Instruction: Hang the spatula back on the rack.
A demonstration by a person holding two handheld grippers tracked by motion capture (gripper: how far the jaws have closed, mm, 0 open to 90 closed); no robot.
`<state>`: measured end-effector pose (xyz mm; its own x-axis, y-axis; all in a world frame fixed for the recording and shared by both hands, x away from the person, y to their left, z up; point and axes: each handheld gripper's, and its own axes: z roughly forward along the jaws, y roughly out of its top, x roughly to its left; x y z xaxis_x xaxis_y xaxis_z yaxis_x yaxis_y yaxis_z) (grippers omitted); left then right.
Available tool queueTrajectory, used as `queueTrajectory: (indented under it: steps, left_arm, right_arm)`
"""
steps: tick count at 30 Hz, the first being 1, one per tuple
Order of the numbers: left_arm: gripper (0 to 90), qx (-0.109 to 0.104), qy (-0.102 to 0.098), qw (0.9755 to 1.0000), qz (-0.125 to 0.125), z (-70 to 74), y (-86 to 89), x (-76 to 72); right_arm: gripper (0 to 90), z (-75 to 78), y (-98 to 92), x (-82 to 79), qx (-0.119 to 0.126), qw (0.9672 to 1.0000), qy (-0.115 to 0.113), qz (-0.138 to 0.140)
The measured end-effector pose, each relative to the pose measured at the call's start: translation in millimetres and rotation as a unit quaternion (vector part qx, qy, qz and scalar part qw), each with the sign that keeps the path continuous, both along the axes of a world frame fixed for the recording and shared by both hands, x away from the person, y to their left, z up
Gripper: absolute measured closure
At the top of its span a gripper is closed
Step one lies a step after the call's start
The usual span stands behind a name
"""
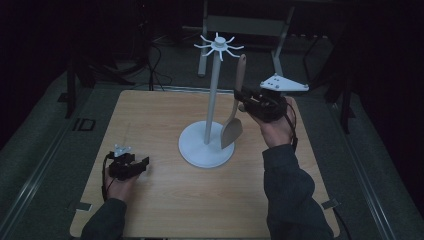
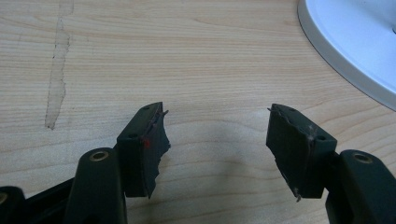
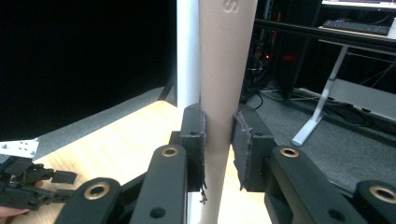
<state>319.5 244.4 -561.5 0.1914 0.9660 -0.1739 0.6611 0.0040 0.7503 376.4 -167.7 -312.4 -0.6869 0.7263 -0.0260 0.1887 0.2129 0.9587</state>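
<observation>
On the wooden table [image 1: 150, 200], near the middle: a white stand [image 1: 214, 85], round base flat on the wood, thin pole upright, ring of hooks at the top. Just right of the pole: a wooden spatula [image 1: 232, 131], nearly upright, blade down over the edge of the base, handle end up near the hooks but below them and hanging on none.

Clamped around the middle of that handle: the right gripper [image 1: 242, 98], jaws narrow, pads pressing the wood from both sides, as seen close up in the right gripper view [image 3: 218, 126], with the handle [image 3: 224, 70] standing just in front of the pole [image 3: 187, 51].

Resting low at the left of the table, well apart from the stand: the left gripper [image 1: 142, 162], jaws wide with nothing but bare wood between them [image 2: 217, 135] and the rim of the base [image 2: 355, 42] off to one side.

Probably mid-carry, with the hanging not yet done. Next, most likely: lift until the handle end reaches hook height, line it up with one prong, slip it on, then ease the jaws apart. Cannot tell whether the handle end has a hole or loop. Calls for a steady, upright hold and no knock against the light stand.
</observation>
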Motion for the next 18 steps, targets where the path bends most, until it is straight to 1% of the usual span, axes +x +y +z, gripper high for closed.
queueTrajectory:
  steps: [6, 12, 18]
  left_arm:
    - [37.8, 0.000, 0.001, 1.0000, 0.000, -0.2, -0.4, 0.5]
    - [37.7, 0.001, 0.001, 1.0000, -0.001, -0.3, -0.2, 0.4]
    - [37.7, 0.000, 0.000, 1.0000, -0.001, -0.4, -0.4, 0.3]
  right_arm:
    - [75.2, 2.0, 3.8, 1.7, -0.003, 1.0000, 0.001, 0.008]
    - [75.1, 1.6, 7.3, 5.3, -0.006, 0.9999, 0.008, 0.009]
    - [75.2, 2.9, 9.6, 7.5, -0.006, 0.9999, 0.009, 0.011]
